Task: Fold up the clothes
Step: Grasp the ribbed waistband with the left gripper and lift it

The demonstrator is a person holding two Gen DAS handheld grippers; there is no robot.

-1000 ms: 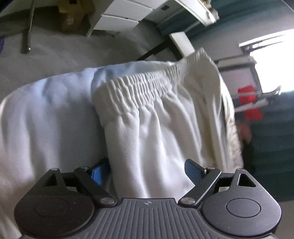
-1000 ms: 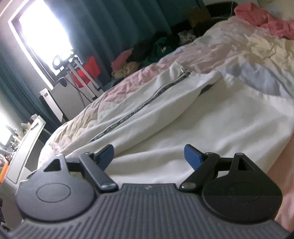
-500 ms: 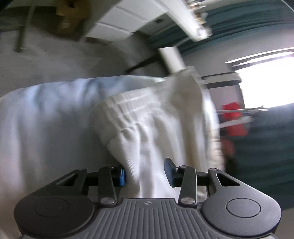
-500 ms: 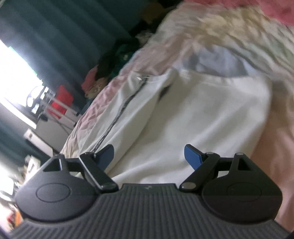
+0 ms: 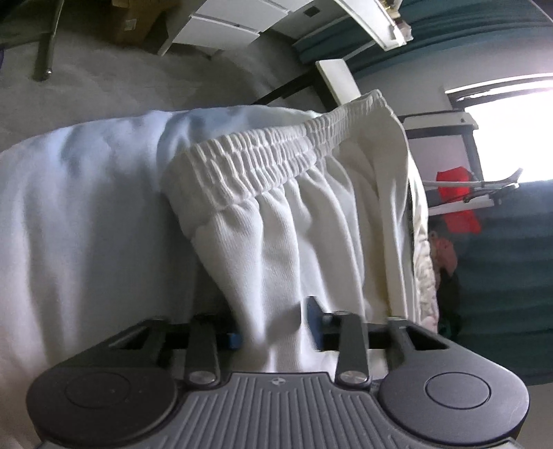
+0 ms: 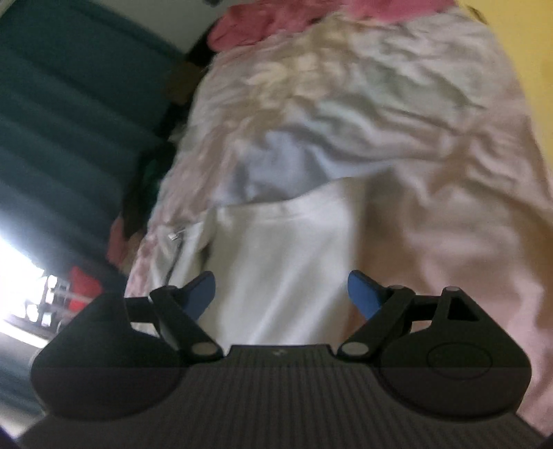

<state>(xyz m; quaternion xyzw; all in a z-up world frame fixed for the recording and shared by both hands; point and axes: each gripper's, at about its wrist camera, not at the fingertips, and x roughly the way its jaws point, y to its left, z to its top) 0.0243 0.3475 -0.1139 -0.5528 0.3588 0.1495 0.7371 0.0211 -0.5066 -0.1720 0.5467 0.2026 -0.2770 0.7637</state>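
Note:
White trousers with a gathered elastic waistband (image 5: 255,162) fill the left wrist view. My left gripper (image 5: 274,328) is shut on the white cloth just below the waistband; its blue pads are pressed into a bunched fold. In the right wrist view the same white garment (image 6: 287,262) lies flat on the bed, with a zip pull (image 6: 172,236) at its left edge. My right gripper (image 6: 281,293) is open and empty, held above the white cloth; the view is blurred.
A pale blue-white sheet (image 5: 79,207) lies under the trousers. White drawers (image 5: 221,24), a cardboard box (image 5: 134,17) and grey floor are behind. The crumpled pastel bedspread (image 6: 397,103) carries pink clothes (image 6: 276,17). Dark teal curtains (image 6: 69,121) and a bright window are at the left.
My left gripper has closed on the trousers near the waistband. My right gripper has stayed open and swung, so its view has turned from the window side toward the bed's far end.

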